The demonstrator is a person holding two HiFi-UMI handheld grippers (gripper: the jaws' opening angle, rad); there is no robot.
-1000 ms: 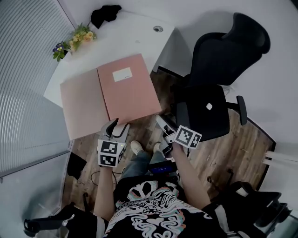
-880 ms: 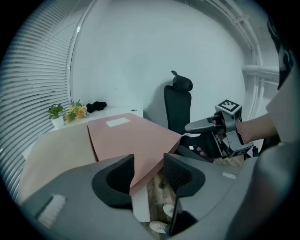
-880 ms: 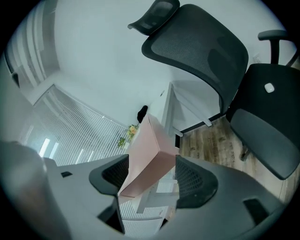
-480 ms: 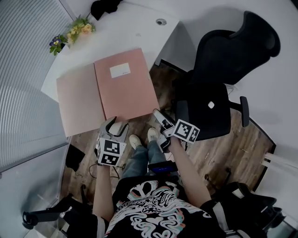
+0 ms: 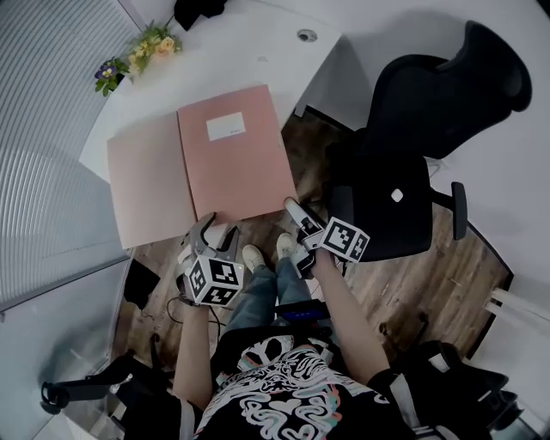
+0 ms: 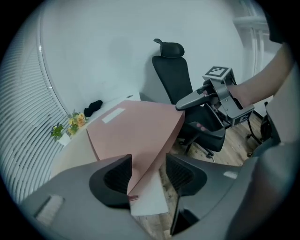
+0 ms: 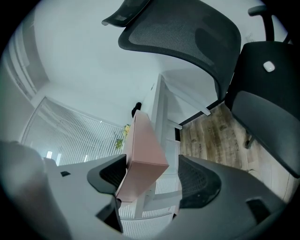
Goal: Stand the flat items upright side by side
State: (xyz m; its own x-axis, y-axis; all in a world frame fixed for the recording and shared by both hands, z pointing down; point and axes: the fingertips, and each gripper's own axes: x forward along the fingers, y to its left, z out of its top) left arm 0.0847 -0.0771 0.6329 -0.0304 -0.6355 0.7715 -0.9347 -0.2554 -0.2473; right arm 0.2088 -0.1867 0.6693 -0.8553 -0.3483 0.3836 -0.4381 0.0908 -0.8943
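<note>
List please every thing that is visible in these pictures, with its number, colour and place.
folders: two, pink, flat on the desk, side by side; the right one bears a white label
desk: one, white, ahead
flowers: one bunch, yellow and purple, desk's far left corner
dark object: one, black, desk's far edge
office chair: one, black, right of the desk
floor: brown wood
shoes: two, white, on the floor
left gripper: jaws just opened further, folder corner between them, unclamped
right gripper: likewise opened further, folder corner between, unclamped
</note>
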